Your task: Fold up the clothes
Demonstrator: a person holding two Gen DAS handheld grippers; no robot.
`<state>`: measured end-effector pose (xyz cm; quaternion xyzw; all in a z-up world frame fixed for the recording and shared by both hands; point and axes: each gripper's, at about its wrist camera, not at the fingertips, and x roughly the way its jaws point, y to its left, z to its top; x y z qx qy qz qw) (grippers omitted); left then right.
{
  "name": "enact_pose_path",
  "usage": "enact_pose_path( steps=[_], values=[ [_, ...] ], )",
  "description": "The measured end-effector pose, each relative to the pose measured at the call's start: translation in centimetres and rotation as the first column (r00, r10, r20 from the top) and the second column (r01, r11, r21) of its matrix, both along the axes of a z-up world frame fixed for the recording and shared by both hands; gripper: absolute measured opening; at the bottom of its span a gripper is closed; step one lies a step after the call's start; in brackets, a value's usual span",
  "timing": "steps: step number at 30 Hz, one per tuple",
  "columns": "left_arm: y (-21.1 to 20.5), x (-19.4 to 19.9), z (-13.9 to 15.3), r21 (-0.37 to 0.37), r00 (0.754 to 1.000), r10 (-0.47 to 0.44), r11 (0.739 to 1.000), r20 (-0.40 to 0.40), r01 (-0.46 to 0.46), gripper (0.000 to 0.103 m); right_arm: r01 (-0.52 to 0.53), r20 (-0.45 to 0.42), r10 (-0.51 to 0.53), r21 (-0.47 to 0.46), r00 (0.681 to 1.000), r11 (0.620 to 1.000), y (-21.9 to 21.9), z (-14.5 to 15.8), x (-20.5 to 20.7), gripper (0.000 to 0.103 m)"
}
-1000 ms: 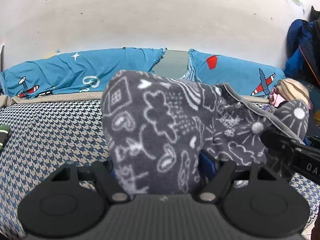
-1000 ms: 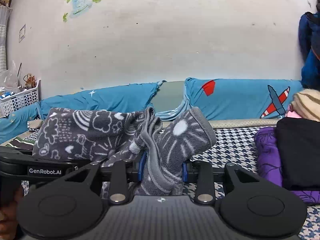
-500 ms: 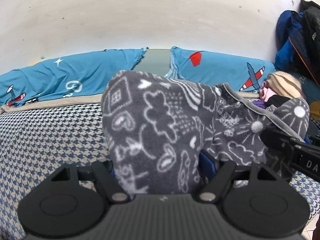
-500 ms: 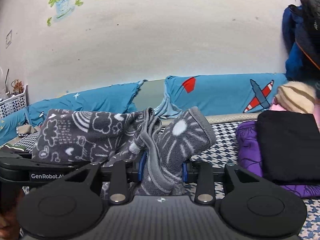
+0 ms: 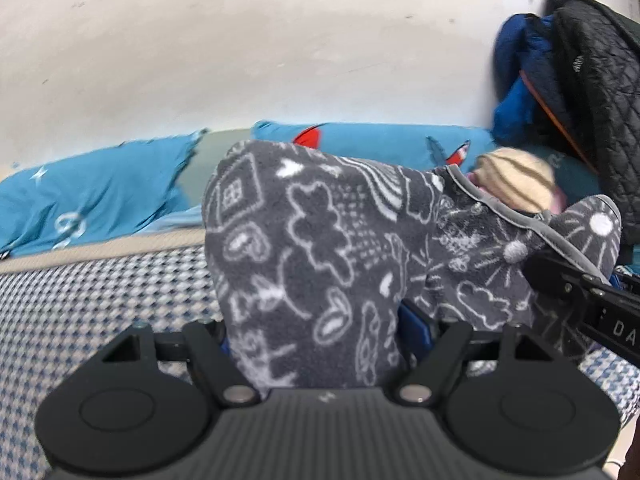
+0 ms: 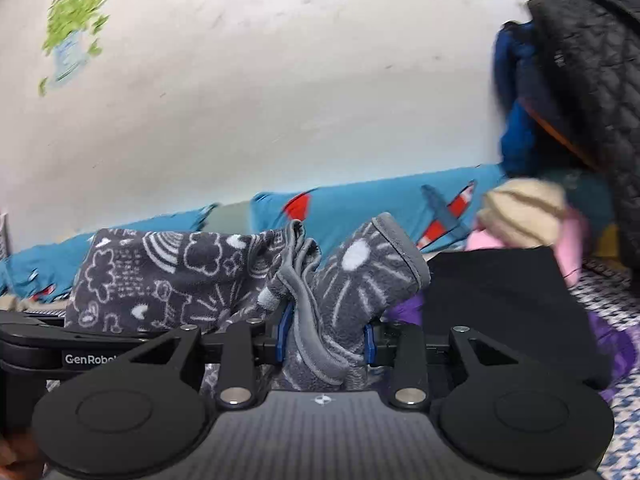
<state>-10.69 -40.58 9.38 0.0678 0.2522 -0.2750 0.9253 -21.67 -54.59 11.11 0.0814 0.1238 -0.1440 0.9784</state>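
Grey patterned fleece (image 5: 312, 264) held off checked bed cover (image 5: 80, 312), stretched between both grippers. Left gripper (image 5: 320, 332) clamped on thick bunch; right gripper (image 6: 326, 340) clamped on hem end. Black folded garment (image 6: 496, 292) just beside, right.

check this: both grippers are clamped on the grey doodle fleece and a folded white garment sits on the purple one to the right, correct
Not quite: the folded garment on the purple one is black, as the right wrist view shows. Both the left gripper and right gripper do clamp the grey doodle fleece.
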Motion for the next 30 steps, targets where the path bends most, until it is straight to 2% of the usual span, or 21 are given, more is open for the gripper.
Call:
enact_pose_path(
  steps=[11, 21, 30],
  values=[
    [-9.4, 0.6, 2.6, 0.013, 0.986, -0.155, 0.988, 0.053, 0.155, 0.074, 0.184, 0.104, -0.191, 0.071, 0.976, 0.98, -7.0, 1.5, -1.6, 0.034],
    [-17.2, 0.7, 3.5, 0.032, 0.961, -0.263, 0.965, 0.091, 0.261, 0.074, 0.333, 0.167, -0.354, 0.139, 0.92, 0.932, -12.6, 1.5, -2.8, 0.034],
    [-21.7, 1.5, 2.8, 0.048, 0.941, -0.324, 0.946, 0.097, 0.321, 0.074, 0.43, 0.172, -0.465, 0.205, 0.868, 0.879, -16.4, 0.5, -3.5, 0.033]
  ],
)
